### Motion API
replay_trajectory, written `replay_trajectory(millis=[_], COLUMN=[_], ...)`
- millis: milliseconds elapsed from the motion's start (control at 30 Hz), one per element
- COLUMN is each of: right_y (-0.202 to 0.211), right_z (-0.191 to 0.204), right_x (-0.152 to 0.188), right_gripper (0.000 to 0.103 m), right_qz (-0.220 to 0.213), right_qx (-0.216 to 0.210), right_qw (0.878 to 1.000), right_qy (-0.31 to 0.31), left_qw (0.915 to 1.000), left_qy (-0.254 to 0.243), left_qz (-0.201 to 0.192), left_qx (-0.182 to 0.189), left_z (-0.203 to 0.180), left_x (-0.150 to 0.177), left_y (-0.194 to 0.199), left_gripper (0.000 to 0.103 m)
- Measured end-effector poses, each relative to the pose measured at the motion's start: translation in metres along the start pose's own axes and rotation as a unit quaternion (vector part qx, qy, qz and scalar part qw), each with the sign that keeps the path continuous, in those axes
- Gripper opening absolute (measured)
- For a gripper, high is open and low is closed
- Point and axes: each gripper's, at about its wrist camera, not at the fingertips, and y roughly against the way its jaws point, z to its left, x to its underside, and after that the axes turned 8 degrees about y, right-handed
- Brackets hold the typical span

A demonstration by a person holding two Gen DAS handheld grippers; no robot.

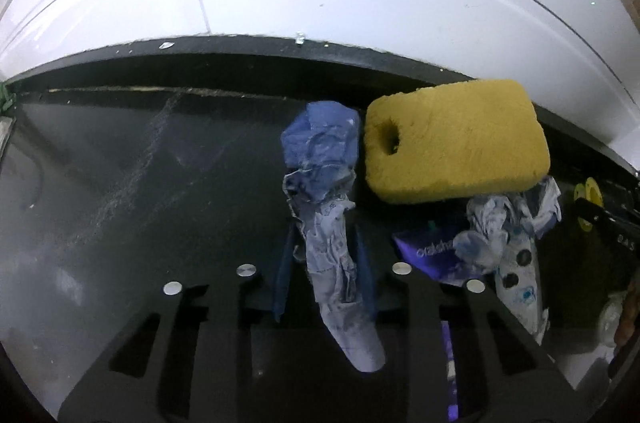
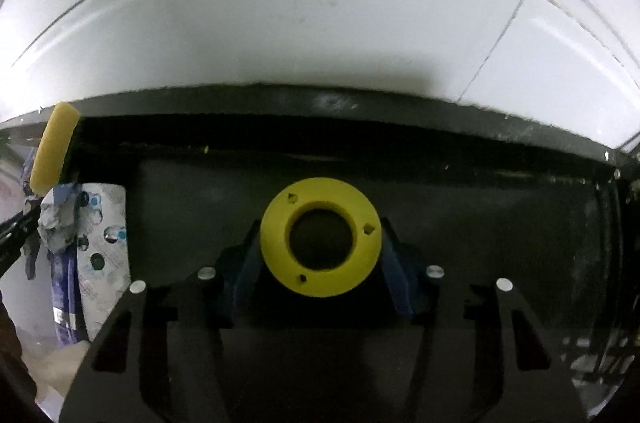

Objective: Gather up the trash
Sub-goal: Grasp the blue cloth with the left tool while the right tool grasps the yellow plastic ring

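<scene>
In the left wrist view, a long crumpled blue-grey paper wad (image 1: 324,207) lies on the black surface. My left gripper (image 1: 323,239) is shut on its lower half, with both blue fingers pressed against it. In the right wrist view, a yellow plastic ring (image 2: 320,243) sits between the blue fingers of my right gripper (image 2: 320,227). Both pads touch its sides, so the gripper is shut on it. The same ring (image 1: 588,199) shows small at the right edge of the left wrist view.
A yellow sponge (image 1: 456,139) leans by the raised black back edge (image 1: 280,55). Below it lie another crumpled paper (image 1: 508,219), a purple wrapper (image 1: 424,255) and a white spotted packet (image 1: 520,283). A white tiled wall (image 2: 320,23) rises behind.
</scene>
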Motion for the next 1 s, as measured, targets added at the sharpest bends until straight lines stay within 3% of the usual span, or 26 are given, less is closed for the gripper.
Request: replay_trajectory(millis=[400, 667, 867, 1000], right_y=[0.074, 0.148, 0.175, 0.186], right_z=[0.042, 0.094, 0.134, 0.157], right_x=[0.032, 0.099, 0.145, 0.166], right_gripper=[0.055, 0.055, 0.055, 0.055], right_qz=[-0.045, -0.062, -0.059, -0.055], right_qx=[-0.015, -0.027, -0.04, -0.046], right_qw=[0.999, 0.997, 0.996, 0.996], right_qy=[0.019, 0.042, 0.052, 0.056], left_qw=[0.999, 0.9977, 0.9958, 0.9959], left_qy=[-0.029, -0.059, -0.086, -0.085], left_qz=[-0.033, -0.029, -0.021, -0.019], left_qx=[0.001, 0.017, 0.023, 0.024], left_z=[0.033, 0.07, 0.093, 0.109], left_x=[0.038, 0.108, 0.155, 0.168], left_y=[0.072, 0.134, 0.162, 0.167], left_gripper=[0.025, 0.026, 0.026, 0.026])
